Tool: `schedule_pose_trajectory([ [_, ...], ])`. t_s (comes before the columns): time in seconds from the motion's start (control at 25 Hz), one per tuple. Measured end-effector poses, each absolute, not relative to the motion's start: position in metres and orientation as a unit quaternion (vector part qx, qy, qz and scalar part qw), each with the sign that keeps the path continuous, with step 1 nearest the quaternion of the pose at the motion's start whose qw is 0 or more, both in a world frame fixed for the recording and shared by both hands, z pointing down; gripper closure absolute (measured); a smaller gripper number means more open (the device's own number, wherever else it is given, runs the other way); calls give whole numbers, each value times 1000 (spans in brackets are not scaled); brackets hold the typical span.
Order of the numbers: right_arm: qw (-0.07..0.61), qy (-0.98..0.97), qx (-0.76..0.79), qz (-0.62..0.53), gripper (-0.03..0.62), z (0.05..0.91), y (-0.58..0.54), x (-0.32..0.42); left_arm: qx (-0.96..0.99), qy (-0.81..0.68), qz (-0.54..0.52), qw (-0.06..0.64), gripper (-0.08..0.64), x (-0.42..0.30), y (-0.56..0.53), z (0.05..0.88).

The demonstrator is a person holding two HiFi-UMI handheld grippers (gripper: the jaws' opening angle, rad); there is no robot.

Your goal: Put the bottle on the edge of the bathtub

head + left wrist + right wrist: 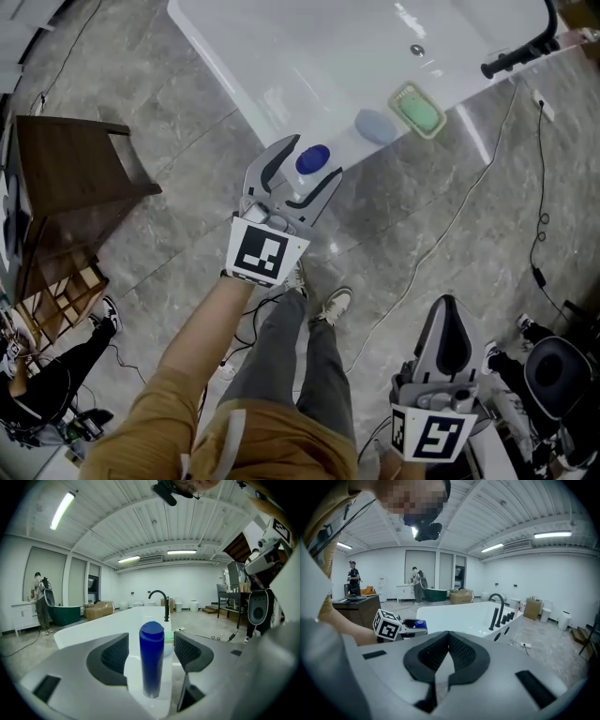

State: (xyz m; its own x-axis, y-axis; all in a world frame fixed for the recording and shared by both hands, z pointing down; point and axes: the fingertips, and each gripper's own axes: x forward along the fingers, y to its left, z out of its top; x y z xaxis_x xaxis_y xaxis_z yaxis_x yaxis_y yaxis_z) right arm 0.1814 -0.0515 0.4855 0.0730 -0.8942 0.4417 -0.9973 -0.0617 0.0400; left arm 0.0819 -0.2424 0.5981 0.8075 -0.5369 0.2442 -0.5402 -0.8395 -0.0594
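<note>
A blue bottle (312, 158) stands upright on the rim (473, 89) of the white bathtub. My left gripper (311, 157) is open around it, one jaw on each side, with a gap between each pad and the bottle. In the left gripper view the bottle (152, 660) rises between the dark pads (115, 654) on the white rim (117, 620). My right gripper (448, 307) hangs low at the right over the floor, shut with nothing in it. Its pads (459, 653) meet in the right gripper view, where the bottle's blue cap (420, 623) also shows.
Further along the rim lie a green soap dish (417, 110) and a pale blue pad (375, 125), with a black faucet (516, 56) at the far end. A dark wooden table (66, 187) stands at the left. Cables (441, 244) cross the marble floor. A person (47, 375) crouches at the lower left.
</note>
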Motion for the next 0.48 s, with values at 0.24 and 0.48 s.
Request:
schedule_pose_trajectory([
  [0.24,162,-674,708,136,588,465,-35,179,947,-298,123,-5,273,73,-227,570],
  [0.48,150,-682,705,128,588,450,-22,172,943,-309,126,-9,273,63,-211,556],
])
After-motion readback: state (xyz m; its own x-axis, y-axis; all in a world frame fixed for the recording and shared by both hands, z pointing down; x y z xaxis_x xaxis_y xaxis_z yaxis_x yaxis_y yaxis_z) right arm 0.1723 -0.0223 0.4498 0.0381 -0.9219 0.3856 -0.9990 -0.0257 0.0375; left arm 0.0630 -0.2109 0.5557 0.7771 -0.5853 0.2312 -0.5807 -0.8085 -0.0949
